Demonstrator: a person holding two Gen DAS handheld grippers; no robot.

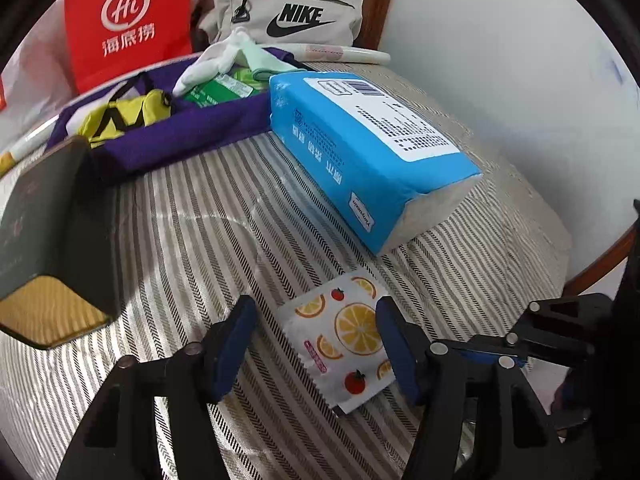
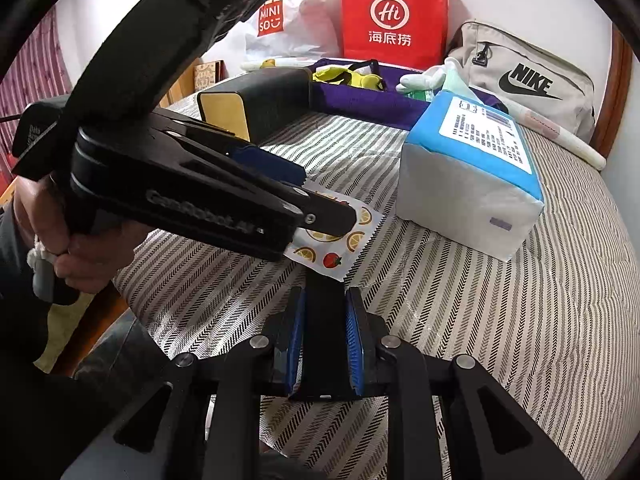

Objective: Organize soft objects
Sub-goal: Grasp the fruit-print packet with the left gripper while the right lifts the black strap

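Both wrist views close, angled down along their fingers; shared: striped bed (image 1: 192,220), fruit-print packet (image 2: 344,240)

The striped bedcover (image 2: 500,320) lies bare and wide on the near right, with open room for a hand there. Farther back the blue tissue pack (image 2: 472,176) stands bulky across the middle, and the dark box (image 2: 260,100) blocks the left. Between them a strip of cover leads to the purple tray (image 2: 360,100). The left gripper (image 1: 316,344) straddles the small fruit-print packet (image 1: 344,336), filling the near left.
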